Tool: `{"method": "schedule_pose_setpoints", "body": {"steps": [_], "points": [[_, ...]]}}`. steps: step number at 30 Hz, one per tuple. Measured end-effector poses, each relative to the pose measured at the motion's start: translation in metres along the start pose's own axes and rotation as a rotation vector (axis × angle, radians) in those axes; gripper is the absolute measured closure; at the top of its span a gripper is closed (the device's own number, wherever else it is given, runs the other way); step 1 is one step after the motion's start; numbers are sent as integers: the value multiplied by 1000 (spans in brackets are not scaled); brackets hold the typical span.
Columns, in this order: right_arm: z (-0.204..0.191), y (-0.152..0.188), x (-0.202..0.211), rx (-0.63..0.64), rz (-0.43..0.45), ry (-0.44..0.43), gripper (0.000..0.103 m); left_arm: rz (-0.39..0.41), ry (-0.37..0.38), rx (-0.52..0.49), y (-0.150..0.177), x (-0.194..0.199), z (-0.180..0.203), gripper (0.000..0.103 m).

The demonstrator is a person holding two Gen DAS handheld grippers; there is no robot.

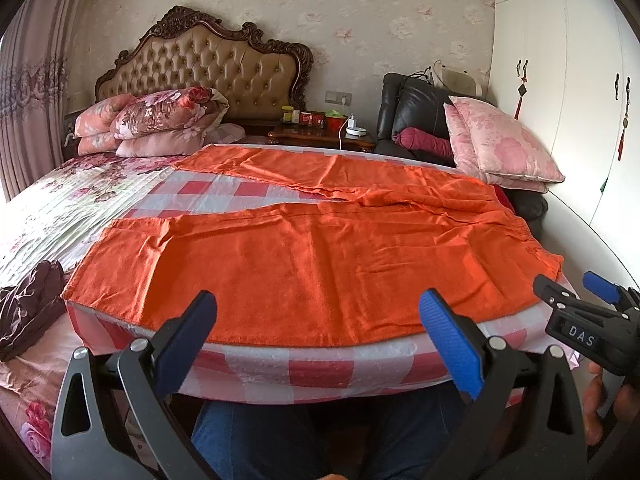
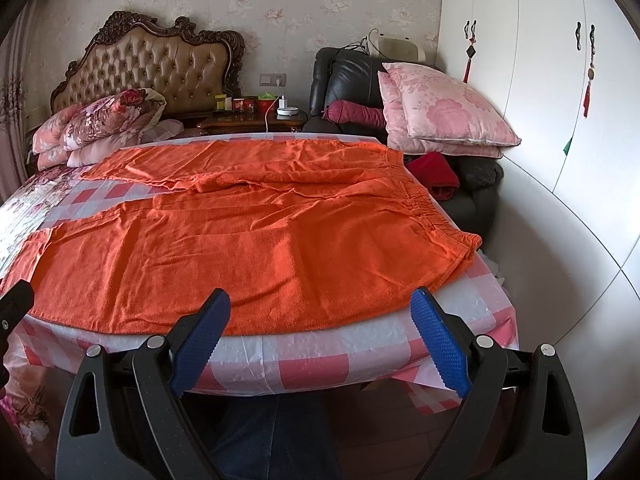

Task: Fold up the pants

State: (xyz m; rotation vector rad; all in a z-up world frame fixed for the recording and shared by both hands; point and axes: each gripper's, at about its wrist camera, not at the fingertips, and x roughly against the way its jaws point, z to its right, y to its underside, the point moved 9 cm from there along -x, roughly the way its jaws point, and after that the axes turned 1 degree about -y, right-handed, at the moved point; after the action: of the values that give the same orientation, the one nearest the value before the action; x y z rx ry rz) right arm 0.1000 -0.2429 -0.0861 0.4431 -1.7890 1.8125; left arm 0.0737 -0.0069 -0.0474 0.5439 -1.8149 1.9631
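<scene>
Orange pants (image 1: pixel 320 248) lie spread flat on a pink-and-white checked board (image 1: pixel 320 372) on the bed, waistband to the right, both legs to the left, with a gap between the legs. They also show in the right wrist view (image 2: pixel 248 240). My left gripper (image 1: pixel 316 312) is open and empty, just in front of the near leg's edge. My right gripper (image 2: pixel 320 312) is open and empty, in front of the pants' near edge by the waist end. The right gripper also shows at the right edge of the left wrist view (image 1: pixel 576 292).
A dark maroon garment (image 1: pixel 28 312) lies on the bed at the left. Folded quilts (image 1: pixel 152 124) sit by the headboard. A black armchair with pink pillows (image 1: pixel 500 144) stands at the right, next to a white wardrobe (image 2: pixel 560 120). My jeans-clad legs (image 1: pixel 288 436) are below the board.
</scene>
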Motion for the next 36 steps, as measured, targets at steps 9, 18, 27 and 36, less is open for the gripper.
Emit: {"method": "schedule_pose_setpoints", "body": {"steps": [9, 18, 27, 36], "points": [[0, 0, 0, -1, 0, 0, 15, -5, 6, 8, 1, -1, -1, 2], [-1, 1, -1, 1, 0, 0, 15, -4, 8, 8, 1, -1, -2, 2], [-1, 2, -1, 2, -1, -2, 15, -6, 10, 9, 4, -2, -3, 2], [9, 6, -10, -17, -24, -6, 15, -12, 14, 18, 6, -4, -7, 2]]}}
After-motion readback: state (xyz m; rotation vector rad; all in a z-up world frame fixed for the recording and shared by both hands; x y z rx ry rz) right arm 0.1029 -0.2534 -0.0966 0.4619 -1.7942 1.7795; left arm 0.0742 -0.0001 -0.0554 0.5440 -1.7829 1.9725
